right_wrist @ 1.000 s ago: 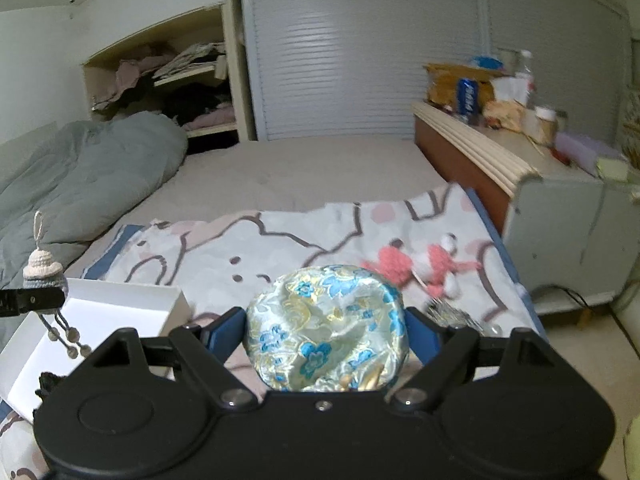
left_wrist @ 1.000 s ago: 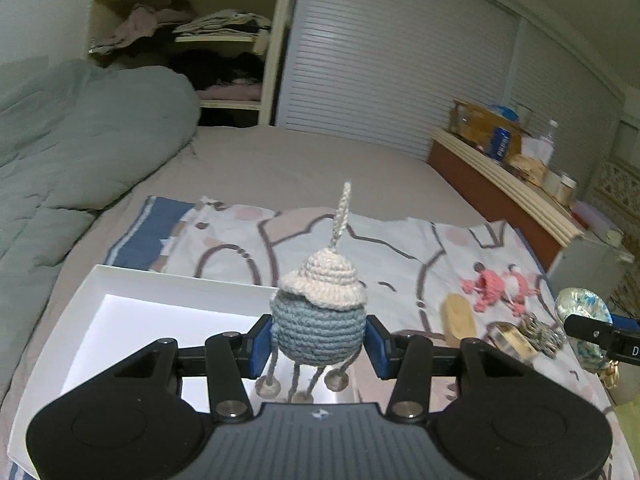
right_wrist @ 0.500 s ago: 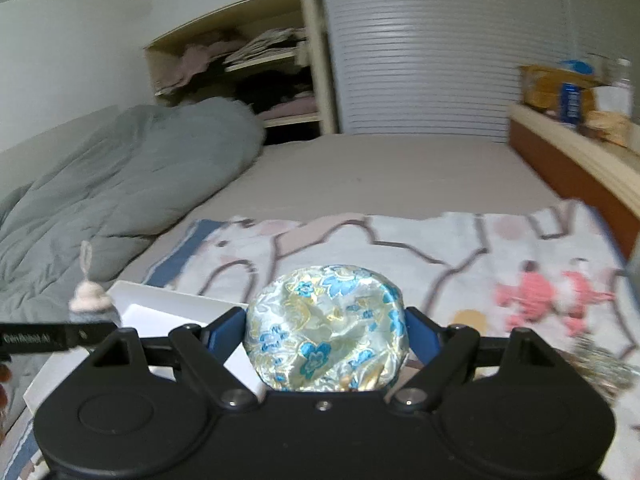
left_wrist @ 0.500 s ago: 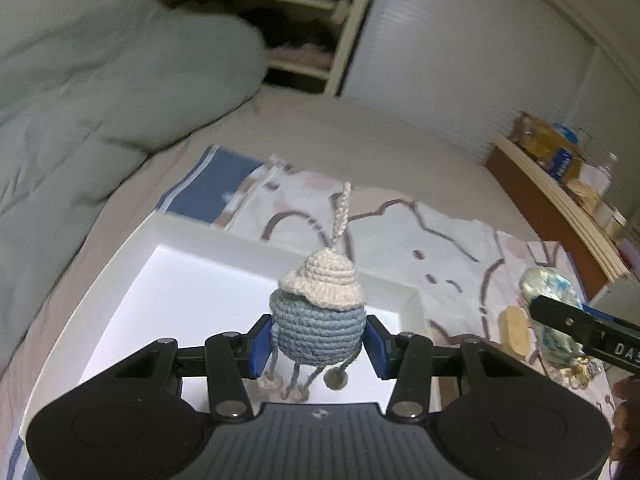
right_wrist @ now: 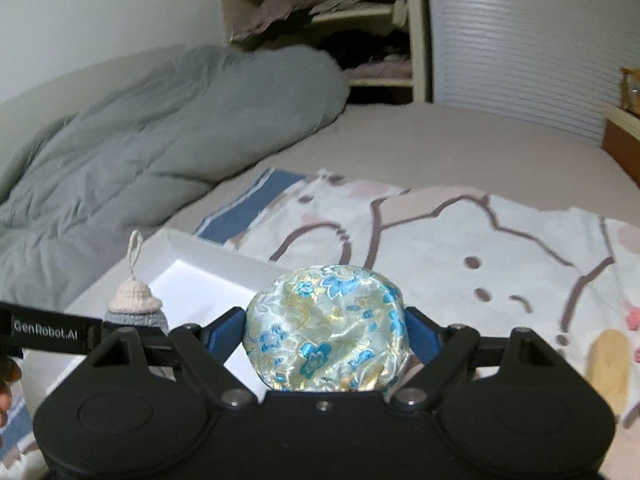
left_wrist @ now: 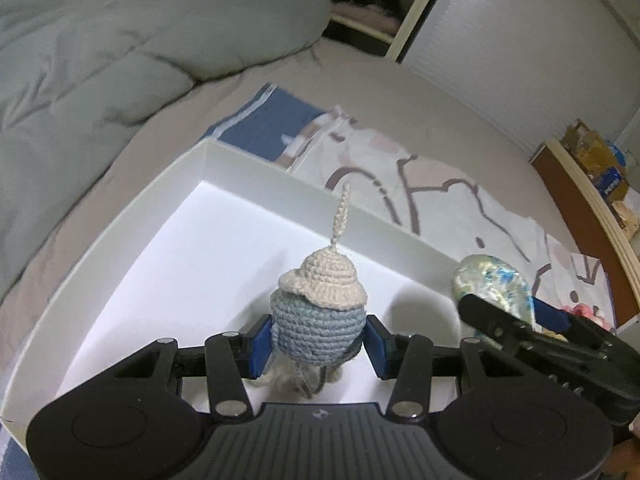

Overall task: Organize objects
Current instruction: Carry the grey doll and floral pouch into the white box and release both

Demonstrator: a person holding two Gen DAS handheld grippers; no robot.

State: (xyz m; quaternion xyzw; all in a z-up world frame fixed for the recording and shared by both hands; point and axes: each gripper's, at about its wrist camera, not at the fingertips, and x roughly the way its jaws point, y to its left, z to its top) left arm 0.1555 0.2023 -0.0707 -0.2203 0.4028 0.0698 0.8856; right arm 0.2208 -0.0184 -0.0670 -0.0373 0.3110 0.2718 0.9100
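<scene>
My left gripper (left_wrist: 318, 344) is shut on a crocheted doll (left_wrist: 318, 308) with a grey-blue body, a cream hat and a loop on top. It holds the doll low inside a white open box (left_wrist: 256, 184), with the doll's legs near the box floor. My right gripper (right_wrist: 326, 334) is shut on a round pouch of shiny floral fabric (right_wrist: 326, 328). It hovers at the box's right edge; the pouch also shows in the left wrist view (left_wrist: 492, 284). The doll (right_wrist: 136, 300) and the box (right_wrist: 208, 268) show at the left of the right wrist view.
The box lies on a bed with a patterned cloth (right_wrist: 460, 240) and a grey duvet (left_wrist: 100, 40). A tan oval object (right_wrist: 610, 364) and a pink toy (right_wrist: 634, 318) lie on the cloth at the right. A shelf with clothes (right_wrist: 340, 20) stands behind the bed.
Both grippers have moved left over the bed to the white box. The left one has tilted down and lowered the doll into the box. The right one has come alongside with the pouch.
</scene>
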